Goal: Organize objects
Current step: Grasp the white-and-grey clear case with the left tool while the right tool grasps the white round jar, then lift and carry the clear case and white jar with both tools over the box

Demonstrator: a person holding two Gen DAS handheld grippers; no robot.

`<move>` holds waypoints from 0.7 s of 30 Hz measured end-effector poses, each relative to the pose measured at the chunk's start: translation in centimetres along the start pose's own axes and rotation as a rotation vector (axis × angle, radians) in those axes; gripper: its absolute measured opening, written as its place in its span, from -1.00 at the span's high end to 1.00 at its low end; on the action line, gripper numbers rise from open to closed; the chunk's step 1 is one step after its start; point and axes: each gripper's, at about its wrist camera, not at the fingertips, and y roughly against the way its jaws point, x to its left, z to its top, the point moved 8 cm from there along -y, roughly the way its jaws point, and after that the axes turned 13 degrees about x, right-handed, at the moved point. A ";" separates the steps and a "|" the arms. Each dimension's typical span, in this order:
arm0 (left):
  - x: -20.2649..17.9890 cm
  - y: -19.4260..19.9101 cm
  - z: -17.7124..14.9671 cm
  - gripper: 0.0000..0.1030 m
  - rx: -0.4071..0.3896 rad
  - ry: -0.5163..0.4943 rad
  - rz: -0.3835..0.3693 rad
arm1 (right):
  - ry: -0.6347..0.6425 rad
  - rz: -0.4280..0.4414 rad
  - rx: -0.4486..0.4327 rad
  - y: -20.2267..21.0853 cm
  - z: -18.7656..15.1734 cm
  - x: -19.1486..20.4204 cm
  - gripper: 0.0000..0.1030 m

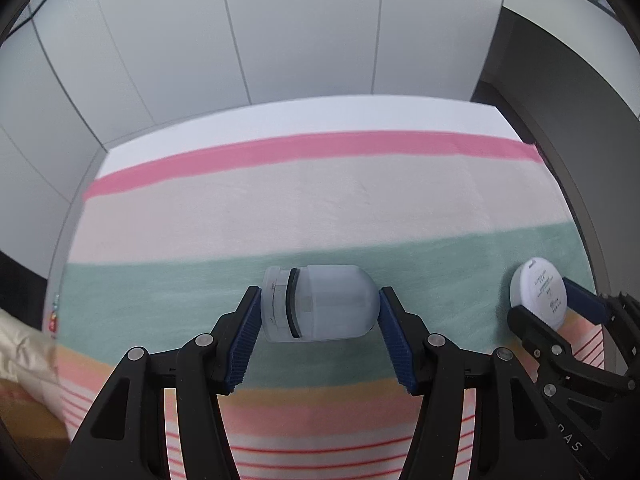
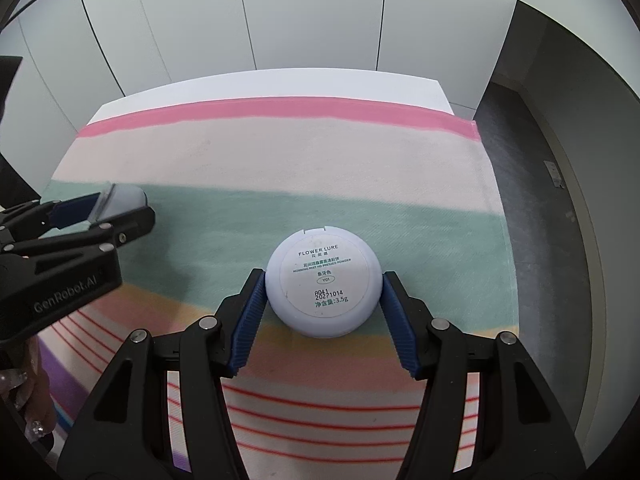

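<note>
My left gripper [image 1: 319,306] is shut on a frosted, dome-shaped plastic case [image 1: 320,303] lying sideways, held by its two ends over the green stripe of the cloth. My right gripper [image 2: 323,294] is shut on a round pale-blue powder compact [image 2: 323,283] with its printed label side up, held by its rim. In the left wrist view the compact [image 1: 538,296] and right gripper [image 1: 552,308] show at the far right. In the right wrist view the left gripper [image 2: 92,212] and the case [image 2: 124,198] show at the far left.
A striped cloth [image 1: 304,196] in pink, cream, green, orange and red lines covers a white table [image 2: 264,86]. Grey wall panels [image 1: 280,28] stand behind the table. Dark floor [image 2: 520,152] lies past the table's right edge. A cream fabric item [image 1: 22,354] sits at the left.
</note>
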 end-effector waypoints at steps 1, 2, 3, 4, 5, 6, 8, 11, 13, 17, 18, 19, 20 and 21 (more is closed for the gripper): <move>0.4 0.6 -0.1 -0.14 -0.006 0.013 0.017 | 0.001 0.003 0.005 0.3 -0.1 0.2 -0.17; 0.6 0.9 -0.2 -0.14 -0.005 0.020 0.024 | 0.003 0.007 0.010 0.5 -0.1 0.5 -0.17; 0.9 1.3 -0.4 -0.14 -0.004 0.026 0.024 | 0.004 0.008 0.016 0.7 -0.2 0.7 -0.17; 1.1 1.8 -0.6 -0.14 -0.002 0.031 0.023 | 0.006 0.004 0.024 1.0 -0.3 1.0 -0.17; 1.2 2.2 -0.7 -0.14 -0.003 0.036 0.024 | 0.009 0.001 0.030 1.4 -0.5 1.3 -0.17; 1.4 2.7 -0.8 -0.14 -0.006 0.040 0.025 | 0.013 -0.001 0.032 1.9 -0.5 1.5 -0.17; 2.0 4.3 -1.2 -0.14 -0.013 0.049 0.026 | 0.021 -0.003 0.024 3.3 -0.7 2.1 -0.17; 2.5 7.4 -0.9 -0.14 -0.031 0.074 0.017 | 0.039 -0.011 0.001 6.0 -0.6 2.8 -0.17; 2.7 9.5 -0.6 -0.14 -0.050 0.083 0.003 | 0.047 -0.012 -0.012 8.0 -0.4 3.1 -0.17; 3.3 14.3 0.0 -0.14 -0.092 0.079 0.000 | 0.035 -0.002 -0.037 12.4 0.4 3.3 -0.17; 3.5 15.5 0.1 -0.14 -0.102 0.080 0.003 | 0.035 -0.003 -0.047 13.6 0.6 3.2 -0.17; 3.8 17.0 0.3 -0.14 -0.111 0.083 0.003 | 0.035 -0.004 -0.060 14.9 0.8 3.3 -0.17; 4.0 18.2 0.4 -0.14 -0.120 0.086 0.001 | 0.034 -0.005 -0.071 16.0 1.0 3.3 -0.17; 4.2 19.6 0.6 -0.14 -0.132 0.087 0.002 | 0.031 -0.006 -0.082 17.1 1.2 3.2 -0.17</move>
